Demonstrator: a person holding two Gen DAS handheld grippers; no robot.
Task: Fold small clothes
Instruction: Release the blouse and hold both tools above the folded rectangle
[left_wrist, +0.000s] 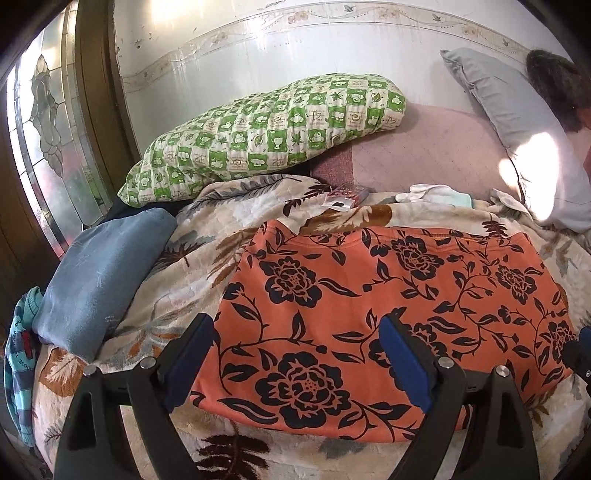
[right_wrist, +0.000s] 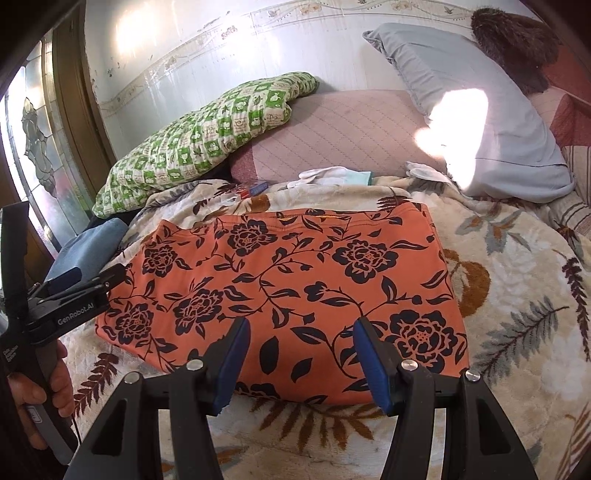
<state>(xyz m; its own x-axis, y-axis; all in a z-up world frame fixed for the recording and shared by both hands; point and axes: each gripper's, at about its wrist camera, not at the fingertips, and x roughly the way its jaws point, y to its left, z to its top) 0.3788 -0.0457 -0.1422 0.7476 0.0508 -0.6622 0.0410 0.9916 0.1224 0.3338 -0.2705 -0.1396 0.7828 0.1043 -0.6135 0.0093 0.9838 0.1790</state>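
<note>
An orange garment with black flowers (left_wrist: 388, 306) lies folded flat on a leaf-patterned blanket (left_wrist: 207, 236); it also shows in the right wrist view (right_wrist: 291, 280). My left gripper (left_wrist: 299, 354) is open and empty, hovering over the garment's near left part. My right gripper (right_wrist: 301, 354) is open and empty above the garment's near edge. The left gripper also shows at the left of the right wrist view (right_wrist: 96, 277), by the garment's left edge.
A green checked pillow (left_wrist: 266, 133) and a grey pillow (left_wrist: 517, 122) lie at the back by the wall. A folded blue cloth (left_wrist: 99, 280) lies left. White and pale green small clothes (left_wrist: 436, 195) and a small packet (left_wrist: 343, 197) lie behind the garment.
</note>
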